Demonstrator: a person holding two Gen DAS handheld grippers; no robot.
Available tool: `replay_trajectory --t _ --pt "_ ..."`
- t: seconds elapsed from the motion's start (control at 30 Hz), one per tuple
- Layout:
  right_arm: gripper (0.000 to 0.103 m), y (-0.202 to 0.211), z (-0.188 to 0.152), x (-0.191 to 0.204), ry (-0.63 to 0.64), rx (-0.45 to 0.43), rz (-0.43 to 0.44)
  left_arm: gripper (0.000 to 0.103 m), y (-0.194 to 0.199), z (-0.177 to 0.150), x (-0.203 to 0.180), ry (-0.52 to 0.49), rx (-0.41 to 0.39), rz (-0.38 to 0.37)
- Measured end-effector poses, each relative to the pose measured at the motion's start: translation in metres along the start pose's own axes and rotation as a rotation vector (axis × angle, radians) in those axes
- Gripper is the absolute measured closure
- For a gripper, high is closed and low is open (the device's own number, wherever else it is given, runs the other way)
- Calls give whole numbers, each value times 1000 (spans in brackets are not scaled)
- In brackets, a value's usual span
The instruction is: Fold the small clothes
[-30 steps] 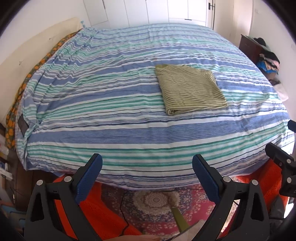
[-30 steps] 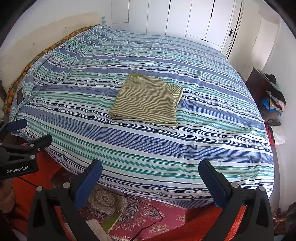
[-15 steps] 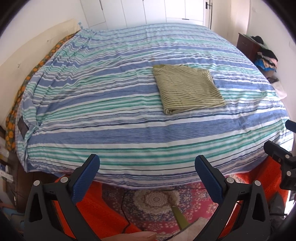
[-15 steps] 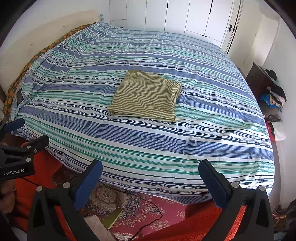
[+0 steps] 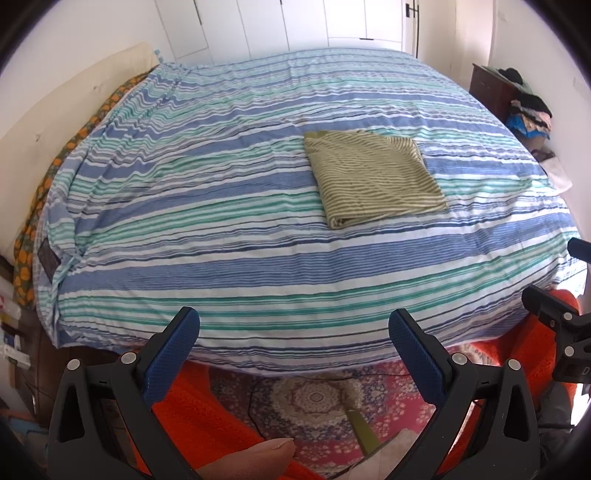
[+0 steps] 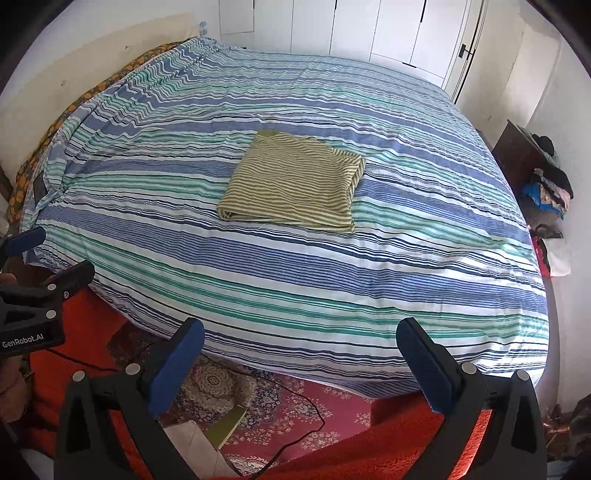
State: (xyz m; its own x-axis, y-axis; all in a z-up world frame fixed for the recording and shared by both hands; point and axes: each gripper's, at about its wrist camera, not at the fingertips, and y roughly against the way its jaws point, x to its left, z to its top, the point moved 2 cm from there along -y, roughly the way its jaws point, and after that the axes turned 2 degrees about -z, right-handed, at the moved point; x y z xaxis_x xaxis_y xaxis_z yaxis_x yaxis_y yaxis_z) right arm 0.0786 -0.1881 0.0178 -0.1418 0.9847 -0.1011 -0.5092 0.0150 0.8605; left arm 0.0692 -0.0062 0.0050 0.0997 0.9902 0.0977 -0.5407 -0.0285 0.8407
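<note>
Olive-striped folded garment [image 5: 375, 178] lies flat on the bed [image 5: 229, 236], a neat rectangle on the blue-green striped cover. From my left hand-held gripper [image 5: 293, 334] it sits well apart at about 1 o'clock, far up the mattress; both blue pads spread wide, released, holding nothing. From my right hand-held gripper [image 6: 301, 345] the garment [image 6: 295, 184] is at roughly 12 o'clock, a touch left, also well apart; jaws wide, empty too. Both grippers hang off the near bed edge, above a patterned rug [image 6: 280, 406] and orange cloth [image 5: 192, 406]. Left gripper body shows at 9 o'clock in the right view; right gripper body shows at 3 o'clock in the left view. Clothes pile [image 6: 550, 192] on a dark cabinet at 3 o'clock, off the bed. White wardrobe doors [image 6: 373, 26] behind at 12.
</note>
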Motion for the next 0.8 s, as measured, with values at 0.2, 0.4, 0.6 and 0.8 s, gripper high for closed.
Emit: replay_trajectory --t 0.2,0.4,0.6,0.8 --pt "0 2 2 3 19 -7 -11 1 0 -1 1 0 5 5" --pt "0 4 3 7 28 -2 -23 1 1 -1 4 9 4 4" --pt "1 9 7 10 33 -14 -17 1 3 2 4 11 -2 1" --pt "1 4 6 7 23 -1 -9 1 2 2 3 6 3 6"
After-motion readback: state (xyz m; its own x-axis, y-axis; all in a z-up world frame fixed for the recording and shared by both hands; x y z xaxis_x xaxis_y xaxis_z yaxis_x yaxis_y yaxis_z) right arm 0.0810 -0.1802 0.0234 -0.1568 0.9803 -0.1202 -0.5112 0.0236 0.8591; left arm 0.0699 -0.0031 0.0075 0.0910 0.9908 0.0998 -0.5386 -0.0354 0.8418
